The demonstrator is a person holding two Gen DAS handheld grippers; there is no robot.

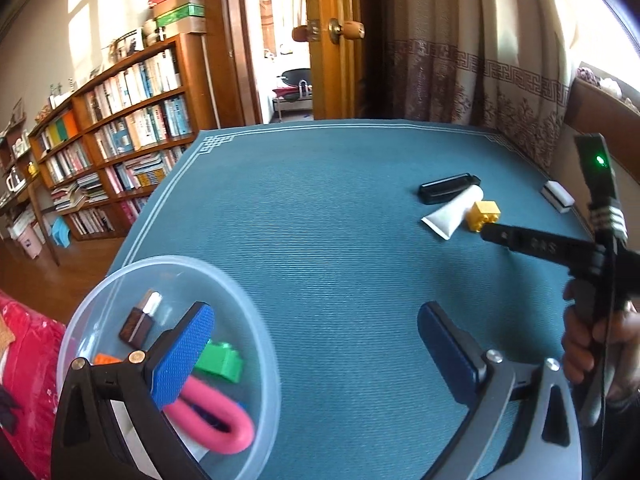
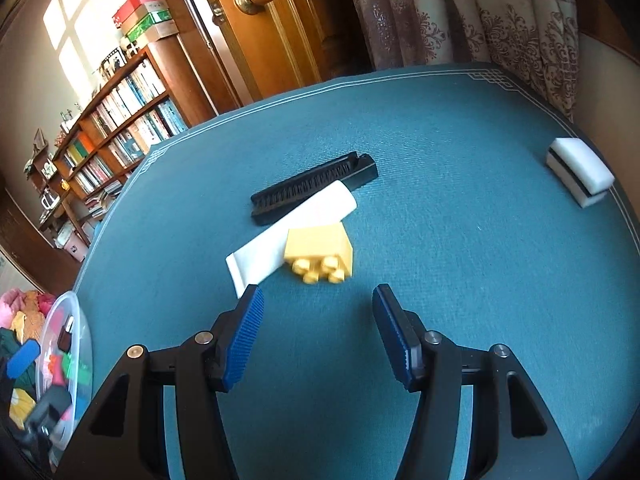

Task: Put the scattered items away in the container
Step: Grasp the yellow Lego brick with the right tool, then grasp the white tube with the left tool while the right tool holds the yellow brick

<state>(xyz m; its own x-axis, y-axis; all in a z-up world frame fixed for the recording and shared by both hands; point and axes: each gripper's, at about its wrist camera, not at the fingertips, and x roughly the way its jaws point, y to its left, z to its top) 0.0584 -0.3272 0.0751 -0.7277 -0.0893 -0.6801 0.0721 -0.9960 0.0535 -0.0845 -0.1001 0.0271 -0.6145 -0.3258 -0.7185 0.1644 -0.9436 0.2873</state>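
Observation:
A clear plastic bowl (image 1: 256, 320) at the table's near left holds a green brick (image 1: 224, 362), a pink loop (image 1: 218, 420), an orange piece (image 1: 105, 359) and a small brown block (image 1: 138, 326). My left gripper (image 1: 320, 344) is open, its left finger over the bowl. A yellow brick (image 2: 320, 254) lies on its side against a white tube (image 2: 292, 234), with a black comb (image 2: 316, 188) behind them. My right gripper (image 2: 318, 340) is open just short of the yellow brick, holding nothing. The bowl (image 2: 82, 328) shows at the far left of the right wrist view.
A white and black sponge block (image 2: 580, 170) lies near the table's right edge. The blue mat (image 1: 320, 208) covers the table. A bookshelf (image 1: 120, 120), an open wooden door (image 1: 332, 40) and curtains (image 1: 472, 40) stand behind. A hand (image 1: 588, 344) holds the right gripper's handle.

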